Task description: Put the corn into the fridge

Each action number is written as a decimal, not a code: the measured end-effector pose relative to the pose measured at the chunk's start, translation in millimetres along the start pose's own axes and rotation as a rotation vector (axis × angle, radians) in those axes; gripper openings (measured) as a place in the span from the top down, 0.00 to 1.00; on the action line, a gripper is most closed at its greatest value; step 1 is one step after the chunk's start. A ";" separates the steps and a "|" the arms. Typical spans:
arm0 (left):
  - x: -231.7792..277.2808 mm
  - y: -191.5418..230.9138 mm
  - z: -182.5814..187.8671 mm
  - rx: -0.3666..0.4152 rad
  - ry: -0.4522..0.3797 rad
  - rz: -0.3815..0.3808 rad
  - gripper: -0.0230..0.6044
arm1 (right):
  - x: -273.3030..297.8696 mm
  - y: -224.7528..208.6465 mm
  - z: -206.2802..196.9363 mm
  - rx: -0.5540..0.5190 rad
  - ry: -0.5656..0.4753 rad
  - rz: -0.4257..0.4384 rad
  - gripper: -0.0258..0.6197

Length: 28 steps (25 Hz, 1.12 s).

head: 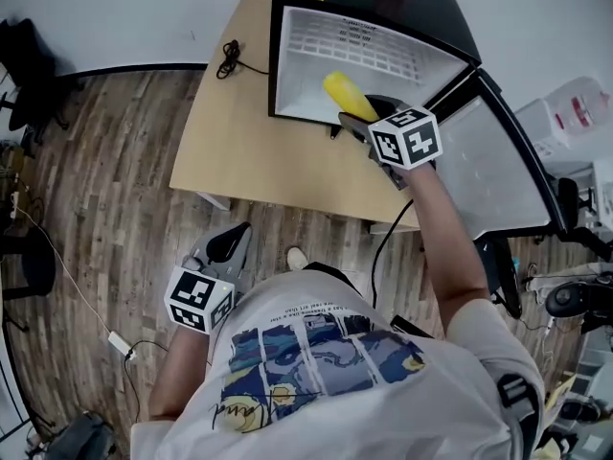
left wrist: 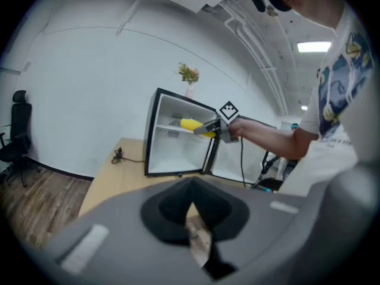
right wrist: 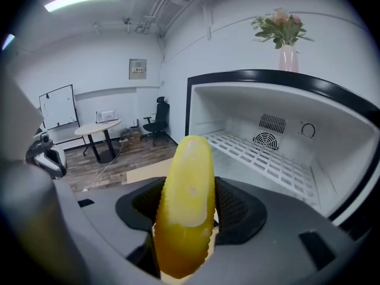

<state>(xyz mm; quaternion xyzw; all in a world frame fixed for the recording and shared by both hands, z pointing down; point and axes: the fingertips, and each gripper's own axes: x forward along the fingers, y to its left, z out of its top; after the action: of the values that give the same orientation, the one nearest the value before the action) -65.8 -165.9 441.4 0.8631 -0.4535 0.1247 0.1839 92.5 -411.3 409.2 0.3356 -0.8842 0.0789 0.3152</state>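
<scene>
The left gripper (head: 228, 247) hangs low at the person's side over the wooden floor (head: 105, 190), well apart from the work; in its own view its jaws are pressed together at the tips with nothing between them. Ahead stands the table (head: 230, 142), with a black cable (head: 228, 57) coiled near its far left corner; on the table's right part sits the fridge (head: 280, 56), its front open and its white inside showing a wire shelf (right wrist: 261, 162). The corn (head: 347, 94) is at the mouth of the fridge, held up off the table; the right gripper (head: 354, 121) pinches it, one jaw on each side of the cob's lower part; the rest of the cob sticks out past the jaw tips, pointing towards the opening. To the right of the gripper the fridge door (head: 498, 161) stands swung wide; a pink vase (right wrist: 287, 55) with flowers rests on the fridge's top.
</scene>
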 end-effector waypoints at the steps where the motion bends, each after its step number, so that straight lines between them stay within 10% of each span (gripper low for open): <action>1: 0.4 3.4 0.9 -0.006 -0.001 0.017 0.95 | 6.2 -6.4 5.7 -0.009 -0.001 0.000 0.57; 28: 1.8 34.9 -1.3 -0.112 0.000 0.274 0.95 | 124.5 -91.8 82.5 -0.366 0.053 -0.098 0.57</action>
<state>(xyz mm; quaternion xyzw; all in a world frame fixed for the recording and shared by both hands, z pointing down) -93.7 -184.9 450.4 0.7816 -0.5732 0.1230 0.2129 38.2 -577.9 413.4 0.3129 -0.8577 -0.0899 0.3979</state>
